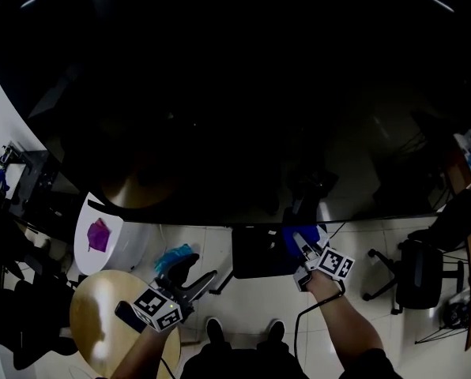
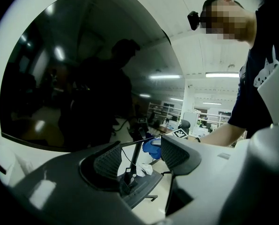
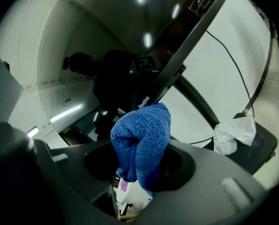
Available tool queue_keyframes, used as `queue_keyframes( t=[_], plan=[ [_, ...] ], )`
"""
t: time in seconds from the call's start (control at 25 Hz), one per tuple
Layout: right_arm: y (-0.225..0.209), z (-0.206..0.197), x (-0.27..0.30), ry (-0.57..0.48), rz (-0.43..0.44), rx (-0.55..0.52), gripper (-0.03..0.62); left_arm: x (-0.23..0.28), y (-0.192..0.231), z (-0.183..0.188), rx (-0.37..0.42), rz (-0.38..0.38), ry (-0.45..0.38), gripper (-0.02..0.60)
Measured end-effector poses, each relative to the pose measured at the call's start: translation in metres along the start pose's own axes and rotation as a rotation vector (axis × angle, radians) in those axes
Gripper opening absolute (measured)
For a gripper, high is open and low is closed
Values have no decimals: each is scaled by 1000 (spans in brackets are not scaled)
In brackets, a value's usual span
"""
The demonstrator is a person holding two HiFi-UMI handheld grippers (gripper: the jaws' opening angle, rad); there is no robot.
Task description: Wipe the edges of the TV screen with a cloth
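Note:
The dark TV screen (image 1: 235,93) fills the upper head view; its bottom edge (image 1: 299,221) runs across the middle. My right gripper (image 1: 301,242) is shut on a bunched blue cloth (image 1: 292,235), which sits right at that bottom edge. In the right gripper view the cloth (image 3: 142,142) stands up between the jaws and touches the TV's thin lower edge (image 3: 186,50). My left gripper (image 1: 202,269) hangs lower left, away from the TV, open. In the left gripper view its fingers (image 2: 106,161) are apart with nothing between them, and the cloth (image 2: 153,146) shows beyond.
The TV's black stand base (image 1: 255,251) sits on the floor, with a crumpled white wad (image 3: 235,132) on it. A white bin (image 1: 99,235), a round wooden stool (image 1: 117,314) and a teal item (image 1: 176,257) are at lower left. An office chair (image 1: 417,275) stands right.

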State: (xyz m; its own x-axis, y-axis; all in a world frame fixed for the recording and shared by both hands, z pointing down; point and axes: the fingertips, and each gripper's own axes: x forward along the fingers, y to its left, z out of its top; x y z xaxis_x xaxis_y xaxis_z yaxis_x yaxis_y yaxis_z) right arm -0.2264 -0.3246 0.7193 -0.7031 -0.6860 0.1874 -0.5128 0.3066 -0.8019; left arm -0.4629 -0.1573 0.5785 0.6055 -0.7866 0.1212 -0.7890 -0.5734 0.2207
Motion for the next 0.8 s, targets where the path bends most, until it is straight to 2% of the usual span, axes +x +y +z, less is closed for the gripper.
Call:
queue_keyframes(
  t=[0.24, 0.8],
  plan=[
    [36, -36, 34, 41, 30, -10, 195, -29, 23, -4, -22, 8, -12, 258],
    [116, -125, 116, 166, 68, -15, 195, -117, 101, -21, -107, 104, -65, 257]
  ],
)
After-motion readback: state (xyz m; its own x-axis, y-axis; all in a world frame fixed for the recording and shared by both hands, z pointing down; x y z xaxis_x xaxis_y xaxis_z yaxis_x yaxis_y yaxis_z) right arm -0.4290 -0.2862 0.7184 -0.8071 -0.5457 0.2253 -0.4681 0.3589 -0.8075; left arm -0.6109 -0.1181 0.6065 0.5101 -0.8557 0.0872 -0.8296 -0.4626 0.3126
